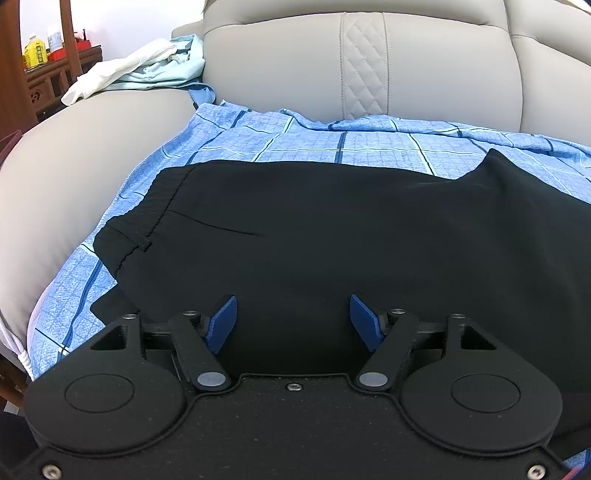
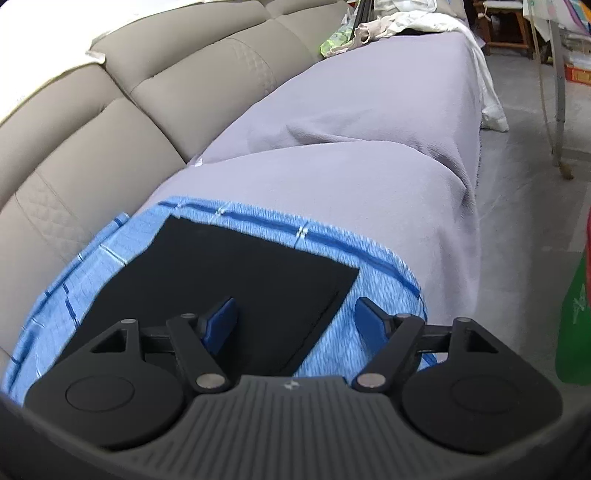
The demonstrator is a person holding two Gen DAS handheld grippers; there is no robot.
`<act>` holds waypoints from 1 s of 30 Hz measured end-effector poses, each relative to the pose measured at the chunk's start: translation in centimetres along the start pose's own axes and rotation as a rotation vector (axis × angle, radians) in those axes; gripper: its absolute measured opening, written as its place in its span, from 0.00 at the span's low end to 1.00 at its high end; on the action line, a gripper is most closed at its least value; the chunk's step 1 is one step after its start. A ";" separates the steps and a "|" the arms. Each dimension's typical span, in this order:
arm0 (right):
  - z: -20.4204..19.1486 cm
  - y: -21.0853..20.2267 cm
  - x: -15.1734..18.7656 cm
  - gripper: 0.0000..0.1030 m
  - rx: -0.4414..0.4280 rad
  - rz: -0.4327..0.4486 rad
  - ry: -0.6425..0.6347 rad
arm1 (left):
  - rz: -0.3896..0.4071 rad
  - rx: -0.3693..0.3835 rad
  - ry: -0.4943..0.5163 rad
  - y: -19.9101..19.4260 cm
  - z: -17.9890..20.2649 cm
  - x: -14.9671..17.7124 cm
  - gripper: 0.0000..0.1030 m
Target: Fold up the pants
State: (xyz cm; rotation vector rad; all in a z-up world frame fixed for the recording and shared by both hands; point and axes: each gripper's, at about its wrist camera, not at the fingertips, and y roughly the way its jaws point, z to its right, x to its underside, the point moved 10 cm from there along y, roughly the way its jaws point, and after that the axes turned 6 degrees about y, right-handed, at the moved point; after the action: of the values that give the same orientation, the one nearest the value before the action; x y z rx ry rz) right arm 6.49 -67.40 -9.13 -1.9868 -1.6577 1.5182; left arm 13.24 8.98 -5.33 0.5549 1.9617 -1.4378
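Note:
Black pants [image 1: 314, 229] lie on a blue checked sheet [image 1: 369, 144] on a sofa seat. In the left wrist view the elastic waistband [image 1: 147, 218] is at the left and the cloth bulges up at the far right. My left gripper [image 1: 293, 317] is open and empty, just above the near edge of the pants. In the right wrist view the leg end of the pants [image 2: 229, 277] lies flat with a squared corner at the right. My right gripper [image 2: 295, 321] is open and empty, over the near right edge of the leg end.
The grey sofa backrest [image 1: 369, 66] rises behind. White and pale blue clothes [image 1: 147, 70] are piled at the back left. A lilac blanket [image 2: 351, 147] covers the sofa seat beyond the sheet. More laundry [image 2: 388, 22] lies at the far end. The floor [image 2: 535, 221] is at the right.

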 end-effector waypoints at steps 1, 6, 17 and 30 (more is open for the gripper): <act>0.1 0.2 -0.4 0.74 -0.013 -0.001 0.008 | 0.000 0.001 0.000 0.0 0.0 0.0 0.66; -0.3 0.3 -1.5 0.42 -0.039 -0.018 0.032 | 0.001 -0.002 -0.002 0.0 -0.1 0.0 0.66; -0.8 1.6 -1.3 0.39 -0.037 0.004 0.064 | 0.003 -0.001 -0.010 0.0 0.1 0.1 0.67; -26.0 -2.7 10.5 0.11 -0.314 -0.115 -0.493 | 0.013 0.052 -0.058 -0.2 -0.8 0.3 0.65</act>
State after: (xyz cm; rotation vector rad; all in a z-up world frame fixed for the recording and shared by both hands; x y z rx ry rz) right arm 22.86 -45.98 -1.06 -1.6884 -2.2792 1.9141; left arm 12.71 9.68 -5.25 0.5416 1.8773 -1.4841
